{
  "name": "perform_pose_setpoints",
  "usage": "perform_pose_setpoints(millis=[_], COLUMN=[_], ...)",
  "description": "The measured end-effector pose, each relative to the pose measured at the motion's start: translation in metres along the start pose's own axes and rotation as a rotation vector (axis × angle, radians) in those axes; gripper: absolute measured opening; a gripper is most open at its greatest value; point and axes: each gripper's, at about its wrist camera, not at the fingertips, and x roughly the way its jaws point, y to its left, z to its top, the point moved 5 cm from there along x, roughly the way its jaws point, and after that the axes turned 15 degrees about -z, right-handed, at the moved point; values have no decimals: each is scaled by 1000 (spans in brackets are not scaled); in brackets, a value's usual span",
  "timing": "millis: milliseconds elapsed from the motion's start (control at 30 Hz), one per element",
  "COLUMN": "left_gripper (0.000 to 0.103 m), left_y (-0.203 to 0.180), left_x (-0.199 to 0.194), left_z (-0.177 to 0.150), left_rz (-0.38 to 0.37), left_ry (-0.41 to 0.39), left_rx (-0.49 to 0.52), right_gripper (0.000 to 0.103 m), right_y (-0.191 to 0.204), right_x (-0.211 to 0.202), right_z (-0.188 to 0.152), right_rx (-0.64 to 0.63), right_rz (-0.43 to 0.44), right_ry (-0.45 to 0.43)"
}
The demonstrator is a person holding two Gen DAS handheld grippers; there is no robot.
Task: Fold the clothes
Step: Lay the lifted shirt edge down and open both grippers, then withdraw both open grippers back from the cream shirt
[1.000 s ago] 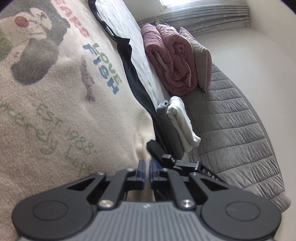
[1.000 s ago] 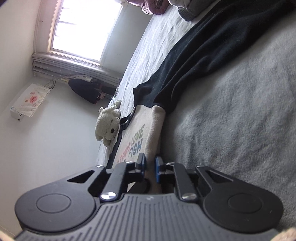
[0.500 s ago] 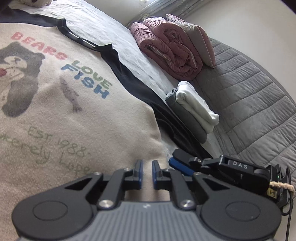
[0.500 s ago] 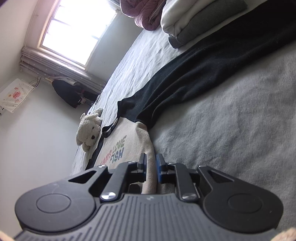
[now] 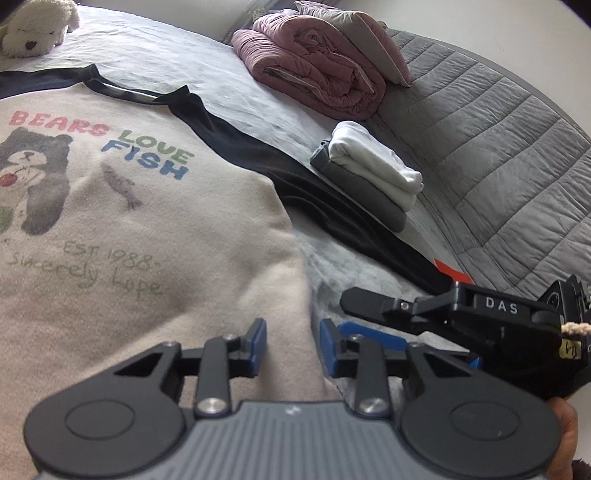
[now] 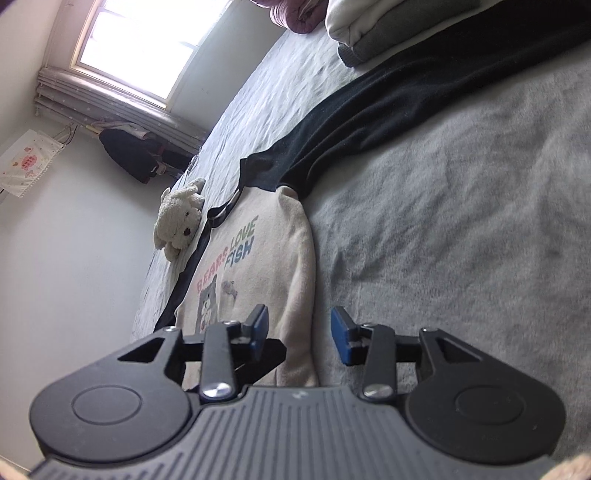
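Two grippers: both just let go, both near edge of the bed.
Left gripper (image 5: 291,347): released, jaws have just been opening; hem of the sweatshirt (image 5: 129,221) lies between the pads, not pinched.
Right gripper (image 6: 299,334): released, jaws have just been opening wider; side edge of the sweatshirt sits in the gap, pads clear of it. Seen also from left wrist view at right (image 5: 373,314), just beside the left one.
Task item: cream sweatshirt with bear print and dark sleeves, flat on the bed (image 5: 258,92), print up, collar at the far end, hem near.
Right sleeve (image 5: 332,206): dark, still stretched out straight to the right, not folded in.
Done pile (image 5: 369,181): white and grey garments folded and stacked, far right, touching or just beside the sleeve, cannot tell which.
Other stuff: pink quilt (image 5: 314,66) rolled at far end; plush toy (image 5: 33,29) far left past the collar; grey headboard (image 5: 498,147) at right.
Progress guess: early on this garment. Laid out and smoothed, no fold visible. Left: sleeves in, sides in, bottom up, then onto pile.
Left side of sweatshirt: out of frame, cannot tell.
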Motion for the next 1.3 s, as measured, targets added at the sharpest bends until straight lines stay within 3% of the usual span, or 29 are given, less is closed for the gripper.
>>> perform_pose_setpoints(millis=[33, 67, 267, 400, 467, 500, 567, 733, 833, 900, 1033, 1067, 1167, 1300], left_gripper=[7, 5, 4, 4, 4, 4, 7, 10, 12, 12, 15, 20, 37, 48], left_y=[2, 6, 39, 45, 44, 43, 41, 30, 22, 18, 9, 8, 7, 14], left_x=[1, 0, -9, -11, -11, -10, -9, -11, -6, 2, 1, -2, -16, -39], left_z=[-2, -3, -15, -19, -19, -19, -18, -9, -7, -11, -10, -8, 2, 19], left_rz=[-12, -26, -160, -212, -214, -212, -202, -220, -192, -158, -131, -120, -59, 51], left_ry=[-1, -9, -110, -141, -140, -136, -122, -96, -69, -16, 21, 20, -6, -54], left_rx=[-16, -43, -213, -252, -253, -248, -236, -212, -154, -101, -26, -6, 73, 169], right_gripper=[42, 42, 42, 41, 33, 22, 11, 10, 10, 17, 18, 19, 42, 42], right_y=[1, 1, 9, 12, 13, 13, 13, 25, 20, 14, 7, 9, 17, 32], right_x=[0, 0, 1, 5, 6, 7, 4, -31, -30, -24, -23, -24, -25, -14], right_z=[-2, -3, -21, -33, -36, -37, -37, -36, -37, -36, -26, -24, -19, -22], right_rx=[-2, -6, -51, -80, -96, -105, -96, -179, -216, -228, -199, -202, -223, -286], right_rz=[-5, -11, -47, -62, -82, -93, -109, -160, -233, -287, -298, -293, -283, -283], right_ry=[7, 15, 77, 109, 113, 114, 112, 20, 21, 34, 4, -12, -57, -97])
